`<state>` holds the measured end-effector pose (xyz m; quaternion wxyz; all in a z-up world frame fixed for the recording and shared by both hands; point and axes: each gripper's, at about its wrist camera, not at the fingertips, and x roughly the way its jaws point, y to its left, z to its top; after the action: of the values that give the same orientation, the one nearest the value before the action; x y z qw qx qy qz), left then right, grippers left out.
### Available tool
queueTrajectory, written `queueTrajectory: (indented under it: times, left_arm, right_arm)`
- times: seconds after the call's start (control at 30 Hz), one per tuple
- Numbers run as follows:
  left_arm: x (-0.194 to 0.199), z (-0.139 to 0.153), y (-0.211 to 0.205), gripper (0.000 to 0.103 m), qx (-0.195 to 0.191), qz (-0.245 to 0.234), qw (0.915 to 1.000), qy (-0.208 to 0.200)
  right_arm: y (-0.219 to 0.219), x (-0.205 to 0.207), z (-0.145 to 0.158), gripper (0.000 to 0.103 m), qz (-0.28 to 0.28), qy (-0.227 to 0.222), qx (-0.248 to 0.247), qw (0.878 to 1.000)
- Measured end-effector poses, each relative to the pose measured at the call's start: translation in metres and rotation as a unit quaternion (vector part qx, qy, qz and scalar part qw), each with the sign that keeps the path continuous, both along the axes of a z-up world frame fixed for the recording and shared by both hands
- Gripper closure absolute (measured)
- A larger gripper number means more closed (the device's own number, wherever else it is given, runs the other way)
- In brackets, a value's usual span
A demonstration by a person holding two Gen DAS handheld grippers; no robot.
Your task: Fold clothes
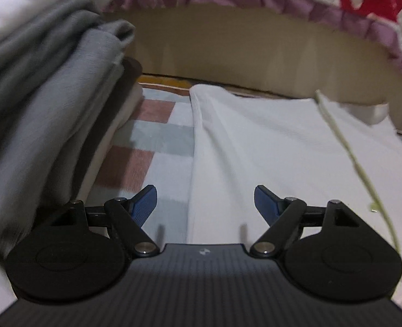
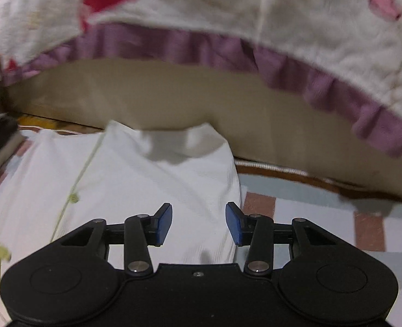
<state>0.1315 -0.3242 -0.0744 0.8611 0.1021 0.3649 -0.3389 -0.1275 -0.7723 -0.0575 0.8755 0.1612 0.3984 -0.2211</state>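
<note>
A white garment [image 1: 269, 147] with a thin yellow-green line lies flat on a checked sheet [image 1: 151, 136]. My left gripper [image 1: 205, 204] is open and empty, low over the garment's left folded edge. In the right wrist view the same white garment [image 2: 146, 174] lies ahead and to the left. My right gripper [image 2: 198, 223] is open and empty over the garment's right edge. Neither gripper holds cloth.
A stack of folded grey, dark and white clothes [image 1: 51, 103] stands at the left. A tan board [image 1: 228, 54] rises behind the garment. A white quilt with red shapes and a purple frill [image 2: 255, 27] hangs over it. Checked sheet [image 2: 323, 218] shows at the right.
</note>
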Motion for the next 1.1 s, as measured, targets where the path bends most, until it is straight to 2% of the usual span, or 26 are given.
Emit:
queueTrajectory:
  times: [0.1,0.23,0.37,0.43,0.53,0.6,0.77,0.8,0.83,0.87,0.9,0.93,0.97,1.0,1.1]
  left_arm:
    - [0.022,-0.012,-0.015,0.025,0.005,-0.003,0.9999,0.016]
    - [0.048,-0.028,-0.03,0.025,0.002,-0.002,0.9992,0.041]
    - [0.074,-0.043,-0.046,0.025,0.0,-0.001,0.9979,0.065]
    - [0.085,-0.048,-0.061,0.025,0.016,-0.003,0.9982,0.058]
    - [0.102,-0.051,-0.083,0.025,0.018,0.006,0.9989,0.042]
    - [0.112,-0.052,-0.094,0.025,0.004,0.012,0.9992,0.038]
    - [0.131,-0.053,-0.115,0.026,-0.028,0.025,0.9985,0.039]
    - [0.133,-0.053,-0.117,0.029,-0.036,0.028,0.9981,0.042]
    - [0.131,-0.051,-0.123,0.032,-0.019,0.017,0.9991,0.035]
    - [0.126,-0.048,-0.133,0.056,0.022,-0.001,0.9997,0.012]
    - [0.118,-0.044,-0.142,0.088,0.048,-0.035,0.9981,-0.015]
    - [0.11,-0.04,-0.149,0.101,0.059,-0.068,0.9957,-0.021]
    - [0.105,-0.037,-0.153,0.1,0.066,-0.07,0.9951,-0.022]
    - [0.099,-0.035,-0.153,0.1,0.058,-0.07,0.9955,-0.025]
    - [0.081,-0.025,-0.149,0.101,0.037,-0.072,0.9957,-0.046]
  right_arm:
    - [-0.015,0.011,-0.026,0.054,-0.024,0.029,0.004,0.999]
    - [-0.027,0.015,-0.053,0.054,-0.04,0.026,0.027,0.999]
    - [-0.036,0.035,-0.064,0.054,-0.031,0.008,0.016,0.999]
    - [-0.044,0.048,-0.066,0.05,-0.04,0.0,0.006,0.999]
    - [-0.057,0.063,-0.076,0.047,-0.084,0.021,0.002,0.996]
    - [-0.063,0.071,-0.081,0.046,-0.091,0.029,0.002,0.995]
    - [-0.057,0.079,-0.082,0.035,-0.065,0.025,-0.007,0.998]
    - [-0.056,0.081,-0.082,0.034,-0.06,0.024,-0.009,0.998]
    - [-0.054,0.082,-0.083,0.035,-0.054,0.023,-0.011,0.998]
    - [-0.053,0.084,-0.083,0.035,-0.049,0.022,-0.013,0.998]
    - [-0.052,0.085,-0.083,0.042,-0.044,0.022,-0.015,0.999]
    - [-0.051,0.086,-0.083,0.06,-0.038,0.021,-0.017,0.999]
    - [-0.05,0.088,-0.083,0.069,-0.033,0.02,-0.019,0.999]
    - [-0.046,0.088,-0.081,0.098,-0.029,0.02,-0.027,0.999]
    - [-0.036,0.089,-0.073,0.098,-0.02,0.019,-0.053,0.998]
